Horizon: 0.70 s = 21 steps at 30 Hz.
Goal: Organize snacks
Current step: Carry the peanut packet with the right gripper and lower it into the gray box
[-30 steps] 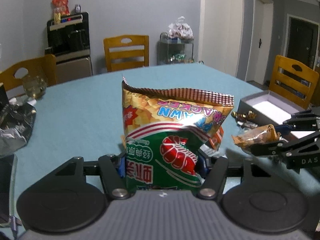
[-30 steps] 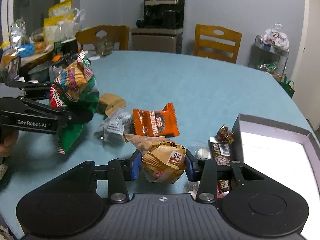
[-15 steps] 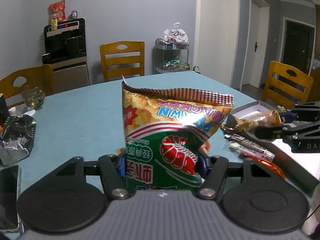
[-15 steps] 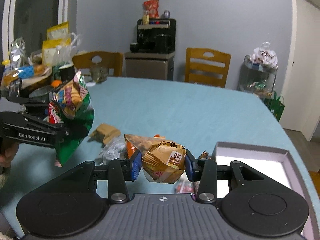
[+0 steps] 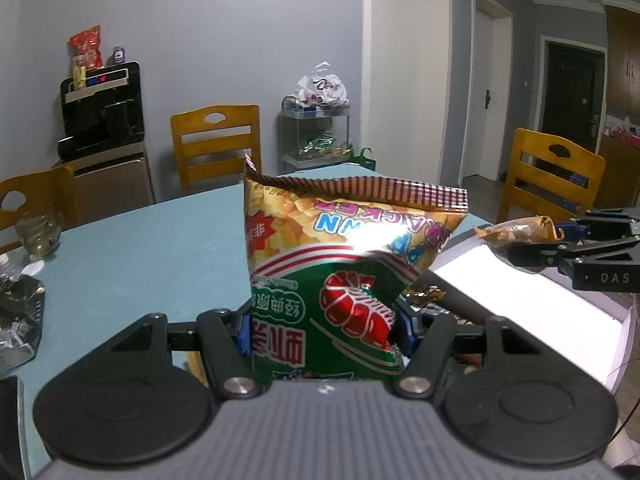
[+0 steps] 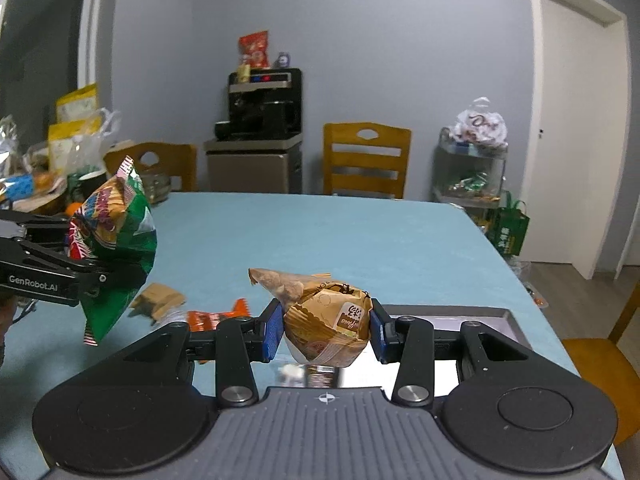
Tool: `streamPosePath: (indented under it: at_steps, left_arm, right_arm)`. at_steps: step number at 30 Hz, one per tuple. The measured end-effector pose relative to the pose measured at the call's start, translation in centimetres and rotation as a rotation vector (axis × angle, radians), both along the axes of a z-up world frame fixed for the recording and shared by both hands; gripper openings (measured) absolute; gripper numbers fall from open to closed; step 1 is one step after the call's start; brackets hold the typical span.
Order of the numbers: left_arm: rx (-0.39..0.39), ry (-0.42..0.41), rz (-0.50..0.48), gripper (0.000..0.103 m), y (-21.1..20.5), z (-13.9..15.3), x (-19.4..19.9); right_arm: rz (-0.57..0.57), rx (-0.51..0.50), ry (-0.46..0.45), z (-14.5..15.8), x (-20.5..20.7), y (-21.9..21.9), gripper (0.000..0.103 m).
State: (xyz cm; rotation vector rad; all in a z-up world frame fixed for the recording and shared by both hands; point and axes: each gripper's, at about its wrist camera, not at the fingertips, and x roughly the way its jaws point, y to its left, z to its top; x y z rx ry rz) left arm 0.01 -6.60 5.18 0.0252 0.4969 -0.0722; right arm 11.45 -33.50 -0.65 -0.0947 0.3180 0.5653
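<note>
My left gripper (image 5: 322, 330) is shut on a green and gold prawn cracker bag (image 5: 340, 272), held upside down above the blue table (image 5: 140, 256). From the right wrist view the same bag (image 6: 114, 236) hangs at the left in that gripper (image 6: 96, 268). My right gripper (image 6: 326, 330) is shut on a brown wrapped pastry (image 6: 326, 322). In the left wrist view the pastry (image 5: 516, 232) and that gripper (image 5: 560, 240) hover over the open grey box (image 5: 520, 292) with its white inside.
Loose snacks lie on the table: an orange packet (image 6: 218, 316), a tan packet (image 6: 160, 304), and wrappers (image 5: 424, 294) beside the box. Wooden chairs (image 6: 366, 160) ring the table. A glass bowl (image 5: 38, 232) and crumpled foil bag (image 5: 18, 320) sit at the left.
Both grippers have risen with their snacks. The right gripper has carried the pastry from beside the loose snacks to over the box; the table snacks have dropped lower in both views.
</note>
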Motion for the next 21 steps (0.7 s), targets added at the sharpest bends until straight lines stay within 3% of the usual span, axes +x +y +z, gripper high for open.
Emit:
streamPosePath:
  at_steps: [21]
  left_arm:
    - [0.025,0.075,-0.098,0.062,-6.2,-1.4,6.4]
  right_arm:
    - [-0.110,0.045,0.031,-2.4,2.2,-5.4,0.044]
